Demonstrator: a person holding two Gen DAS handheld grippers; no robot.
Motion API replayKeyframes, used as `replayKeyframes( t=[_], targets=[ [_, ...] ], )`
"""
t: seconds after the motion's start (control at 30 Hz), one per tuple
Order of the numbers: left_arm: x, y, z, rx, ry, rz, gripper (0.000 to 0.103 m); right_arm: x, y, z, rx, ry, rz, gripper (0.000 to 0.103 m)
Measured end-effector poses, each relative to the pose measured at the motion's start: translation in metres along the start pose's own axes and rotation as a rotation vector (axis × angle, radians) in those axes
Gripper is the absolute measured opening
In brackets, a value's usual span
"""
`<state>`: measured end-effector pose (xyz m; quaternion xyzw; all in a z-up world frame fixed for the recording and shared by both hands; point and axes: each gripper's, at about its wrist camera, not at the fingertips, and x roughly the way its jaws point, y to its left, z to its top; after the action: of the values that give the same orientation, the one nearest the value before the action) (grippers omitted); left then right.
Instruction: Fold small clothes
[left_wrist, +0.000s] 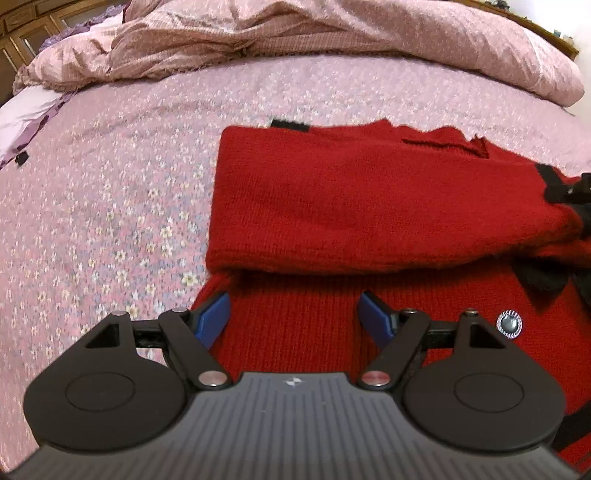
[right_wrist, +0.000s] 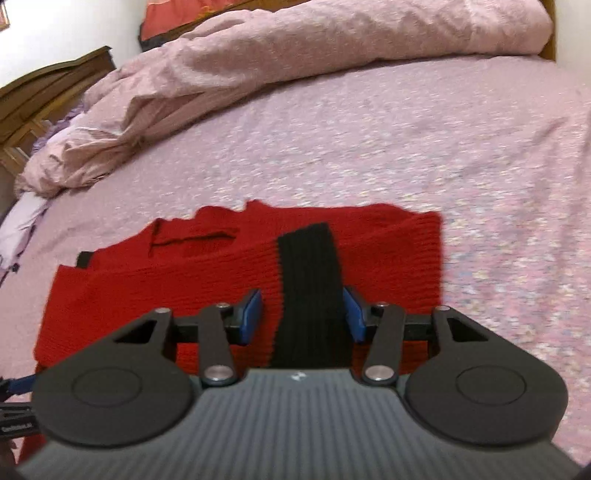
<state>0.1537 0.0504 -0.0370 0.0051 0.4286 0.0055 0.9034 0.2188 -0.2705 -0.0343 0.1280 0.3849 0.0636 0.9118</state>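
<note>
The bed (left_wrist: 110, 206) carries the work; its cover is pink with a small flower print, and a crumpled quilt (left_wrist: 332, 40) lies along the far edge.

The sweater (left_wrist: 369, 206) is red knit and lies flat on the bed, in front of both grippers. One sleeve (left_wrist: 388, 199) is folded across the body, and its black cuff (right_wrist: 310, 291) rests on the red panel in the right wrist view. A small pocket slit (right_wrist: 195, 236) shows near the far edge. Judged from this layout, the sleeve fold on this side is done. The remaining folds of the body appear still to be made (the second sleeve cannot be located in either view).

The left gripper (left_wrist: 293, 319) hovers over the near part of the sweater. Its jaws stand wide apart, with bare knit between them and no fabric pinched.

The right gripper (right_wrist: 303, 314) sits over the cuff. Its jaws are partly apart. The cuff lies between the blue pads (right_wrist: 253, 314); one pad is just beside the cuff edge, but no pinch on the fabric is visible, so the cuff is judged released.

A black bow (left_wrist: 543, 280) and a round metal button (left_wrist: 509, 325) lie on the sweater front, to the right in the left wrist view.

Writing: a small light emblem on each gripper housing, not readable. No garment label text can be read.
</note>
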Motion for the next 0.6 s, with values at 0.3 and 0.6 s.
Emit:
replayKeyframes(
  t=[0.3, 0.6],
  targets=[
    [-0.003, -0.007, 0.009, 0.055, -0.051, -0.008, 0.081, -0.037, 0.01, 0.01, -0.005, -0.127, 0.066, 0.013],
    [0.003, -0.022, 0.001, 0.141, -0.058, -0.014, 0.081, -0.065, -0.007, 0.018, 0.023, -0.23, -0.024, 0.013]
  ],
)
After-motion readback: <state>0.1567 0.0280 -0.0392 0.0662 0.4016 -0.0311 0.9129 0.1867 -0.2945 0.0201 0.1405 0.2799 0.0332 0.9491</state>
